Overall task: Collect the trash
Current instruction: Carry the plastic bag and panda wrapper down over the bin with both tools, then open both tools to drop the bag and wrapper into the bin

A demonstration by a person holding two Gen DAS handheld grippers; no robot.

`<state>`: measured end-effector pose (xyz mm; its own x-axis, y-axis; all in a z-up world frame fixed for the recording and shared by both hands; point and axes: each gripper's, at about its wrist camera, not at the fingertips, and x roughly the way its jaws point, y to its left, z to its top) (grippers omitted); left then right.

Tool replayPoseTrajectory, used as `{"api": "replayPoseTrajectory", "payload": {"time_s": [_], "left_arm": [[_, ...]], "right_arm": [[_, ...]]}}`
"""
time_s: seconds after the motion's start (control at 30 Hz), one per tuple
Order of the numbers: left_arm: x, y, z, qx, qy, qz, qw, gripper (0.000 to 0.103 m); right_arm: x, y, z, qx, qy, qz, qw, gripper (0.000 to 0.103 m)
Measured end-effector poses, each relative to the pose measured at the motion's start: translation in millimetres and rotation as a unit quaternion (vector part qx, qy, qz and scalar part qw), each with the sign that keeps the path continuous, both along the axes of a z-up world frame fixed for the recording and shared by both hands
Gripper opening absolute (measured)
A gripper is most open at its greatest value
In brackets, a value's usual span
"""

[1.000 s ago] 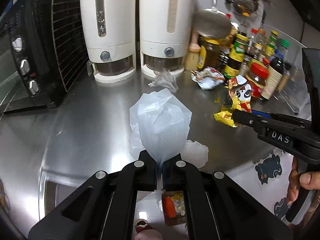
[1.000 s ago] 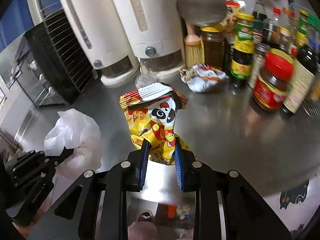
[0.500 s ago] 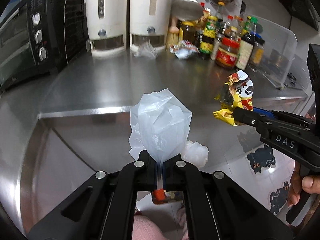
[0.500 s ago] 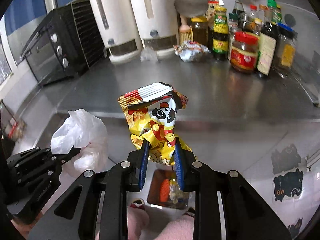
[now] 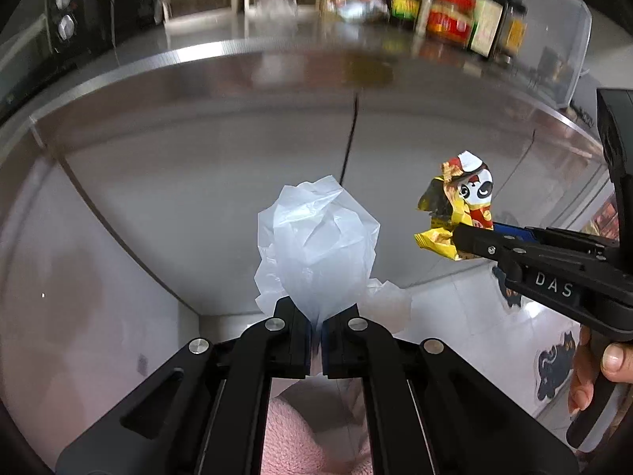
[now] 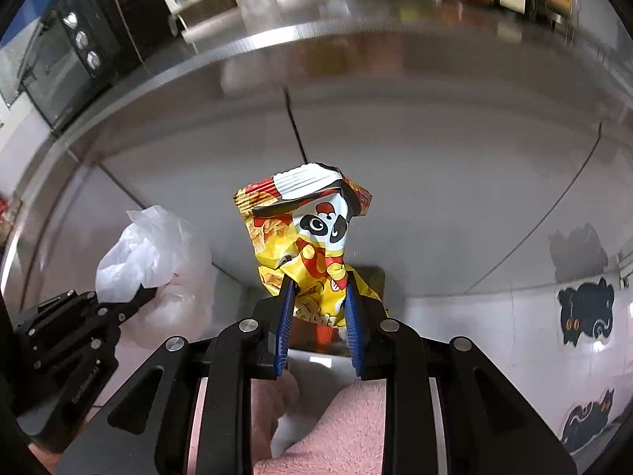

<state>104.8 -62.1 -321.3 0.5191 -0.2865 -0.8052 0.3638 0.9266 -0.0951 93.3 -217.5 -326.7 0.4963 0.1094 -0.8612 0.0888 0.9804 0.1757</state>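
My left gripper (image 5: 315, 318) is shut on a crumpled white plastic bag (image 5: 316, 237), held out in front of the steel cabinet front (image 5: 198, 150) below the counter edge. My right gripper (image 6: 318, 301) is shut on a yellow snack wrapper with a panda face (image 6: 312, 233). In the left wrist view the right gripper (image 5: 467, 237) sits to the right with the wrapper (image 5: 459, 206) sticking out of it. In the right wrist view the left gripper (image 6: 134, 301) holds the plastic bag (image 6: 150, 253) at the lower left. Just below the wrapper lies a container with orange contents (image 6: 328, 334), mostly hidden.
The counter top (image 5: 277, 31) is high in the frames, with a black oven (image 5: 79, 12), jars and bottles (image 5: 451, 16) and another crumpled wrapper (image 5: 356, 6). A person's pink fuzzy slippers (image 6: 348, 427) and a tiled floor with black cat stickers (image 6: 585, 312) lie below.
Both grippers have dropped from over the counter top to below its front edge and pulled back, each still holding its piece of trash. The counter items have slid to the top of the views.
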Motion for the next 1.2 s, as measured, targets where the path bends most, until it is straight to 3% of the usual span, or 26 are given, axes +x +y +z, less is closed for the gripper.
{"api": "replayPoseTrajectory", "payload": {"time_s": [0.17,0.4,0.6,0.87,1.07,1.17,1.2], "left_arm": [[12,-7,-57,0.008,0.05,0.0,0.9987,0.002],[31,-15,-126,0.02,0.093,0.006,0.9954,0.002],[56,-22,-173,0.035,0.116,0.013,0.9925,0.002],[85,-33,-214,0.049,0.148,0.009,0.9877,0.003],[100,-44,-224,0.051,0.161,0.005,0.9857,0.007],[102,-44,-228,0.051,0.166,0.003,0.9848,0.014],[103,-44,-229,0.049,0.167,0.003,0.9848,0.018]], "right_arm": [[6,-1,-50,0.005,0.041,-0.007,0.999,0.025],[24,-6,-126,0.023,0.102,-0.026,0.994,0.025],[50,-13,-171,0.027,0.143,-0.035,0.989,0.025],[80,-19,-215,0.051,0.19,-0.046,0.979,0.028],[94,-18,-228,0.054,0.204,-0.048,0.976,0.028],[97,-21,-230,0.055,0.206,-0.048,0.976,0.035],[98,-21,-230,0.055,0.206,-0.048,0.976,0.043]]}}
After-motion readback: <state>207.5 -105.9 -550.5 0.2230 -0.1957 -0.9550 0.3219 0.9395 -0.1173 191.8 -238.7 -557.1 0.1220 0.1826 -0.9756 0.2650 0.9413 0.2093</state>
